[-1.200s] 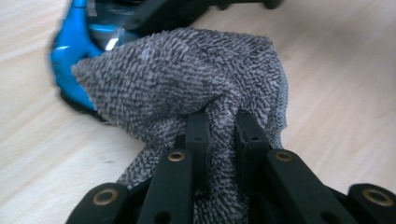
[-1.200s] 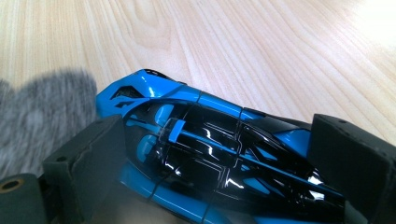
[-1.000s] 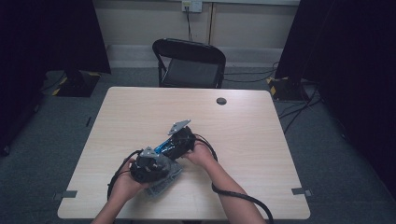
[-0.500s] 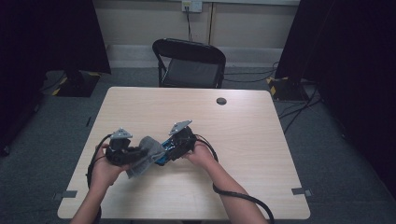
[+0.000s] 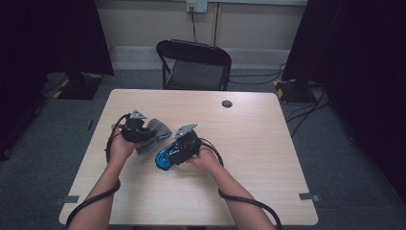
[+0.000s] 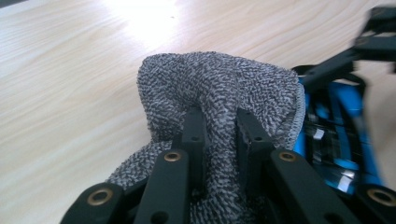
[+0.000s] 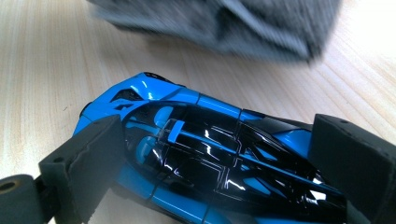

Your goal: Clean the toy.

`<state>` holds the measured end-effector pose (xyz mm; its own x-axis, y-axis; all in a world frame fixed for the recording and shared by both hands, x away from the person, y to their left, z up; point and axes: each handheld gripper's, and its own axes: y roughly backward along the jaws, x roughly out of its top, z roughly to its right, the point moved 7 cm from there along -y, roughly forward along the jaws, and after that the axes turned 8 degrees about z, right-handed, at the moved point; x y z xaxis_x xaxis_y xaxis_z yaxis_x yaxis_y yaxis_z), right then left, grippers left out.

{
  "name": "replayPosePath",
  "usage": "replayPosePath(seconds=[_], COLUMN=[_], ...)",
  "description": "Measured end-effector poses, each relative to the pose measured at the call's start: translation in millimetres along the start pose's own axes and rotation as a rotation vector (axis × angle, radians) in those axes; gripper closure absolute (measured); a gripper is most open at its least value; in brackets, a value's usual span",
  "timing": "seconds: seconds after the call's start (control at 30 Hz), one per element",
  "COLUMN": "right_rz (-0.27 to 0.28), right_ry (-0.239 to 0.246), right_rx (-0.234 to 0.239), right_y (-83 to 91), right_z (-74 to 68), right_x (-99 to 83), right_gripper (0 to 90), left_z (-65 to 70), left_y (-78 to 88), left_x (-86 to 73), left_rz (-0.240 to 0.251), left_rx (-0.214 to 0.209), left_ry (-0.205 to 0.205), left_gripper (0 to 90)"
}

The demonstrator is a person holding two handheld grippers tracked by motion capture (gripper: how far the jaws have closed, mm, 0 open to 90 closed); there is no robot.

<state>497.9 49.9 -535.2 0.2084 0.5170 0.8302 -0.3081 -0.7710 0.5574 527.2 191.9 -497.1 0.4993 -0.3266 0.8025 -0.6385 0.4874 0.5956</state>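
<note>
Left of centre on the table (image 5: pixel 268 158), left gripper (image 5: pixel 143 135) clenched on a grey cloth (image 5: pixel 155 134), just beside it right gripper (image 5: pixel 168 158) grasping a blue toy car (image 7: pixel 205 154) by its sides.

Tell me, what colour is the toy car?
The toy car is bright blue with glossy black parts, seen best in the right gripper view.

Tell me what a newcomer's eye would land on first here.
The glossy blue-and-black toy car stands out, clamped by its sides in the right gripper near the middle of the table. Just to its left, the left gripper pinches a bunched grey terry cloth, held beside the car.
</note>
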Motion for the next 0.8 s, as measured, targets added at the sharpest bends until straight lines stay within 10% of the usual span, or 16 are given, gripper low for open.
replayPosePath(seconds=[0.23, 0.33, 0.47, 0.8], right_rz=[0.001, 0.0, 0.004, -0.008], right_ry=[-0.002, 0.001, -0.002, -0.004], right_rx=[0.008, 0.007, 0.007, 0.001], right_y=[-0.2, 0.0, 0.0, 0.0], right_z=[0.2, 0.3, 0.2, -0.4], right_x=[0.2, -0.1, -0.2, 0.5], right_gripper=[3.9, 4.0, 4.0, 4.1], left_z=[4.4, 11.9, 14.5, 3.6], left_y=[-42.4, -53.2, -50.9, -35.2], left_x=[-1.1, 4.8, 7.8, -19.0], left_rz=[-0.012, 0.03, 0.03, -0.024], left_rx=[-0.006, -0.011, -0.005, 0.005], left_ry=[0.02, 0.007, -0.039, 0.011], left_gripper=[74.6, 61.1, 51.4, 36.6])
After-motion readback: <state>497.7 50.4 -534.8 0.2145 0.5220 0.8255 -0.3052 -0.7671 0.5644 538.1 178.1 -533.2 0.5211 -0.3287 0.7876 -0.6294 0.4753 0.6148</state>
